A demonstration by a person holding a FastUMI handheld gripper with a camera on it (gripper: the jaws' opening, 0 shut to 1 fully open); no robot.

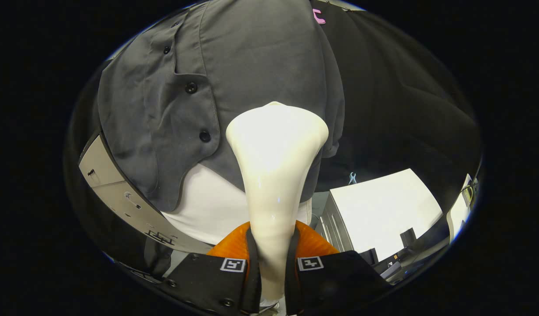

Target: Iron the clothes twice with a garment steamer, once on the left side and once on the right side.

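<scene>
The tool (pixel 272 245) clamps the garment steamer (pixel 276 166) by its neck. Its head faces the grey shirt (pixel 252 66), ready to steam.

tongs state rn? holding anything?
Tongs: shut on the cream-white plastic garment steamer, both fingers pressing its handle, head against the grey buttoned shirt.

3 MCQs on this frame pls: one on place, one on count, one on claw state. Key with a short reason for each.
1. The steamer head sits against:
A. the shirt's buttoned strip
B. the shirt panel beside the buttons
C. the white tabletop

2. Buttons showing on the grey shirt:
A. one
B. three
C. six

3. The claw is:
A. open, nothing between its fingers
B. shut on the steamer
C. shut on the shirt

Key: B, the head lies on plain cloth beside the buttons; B, three dark buttons show; B, both fingers press the steamer's handle.
</scene>
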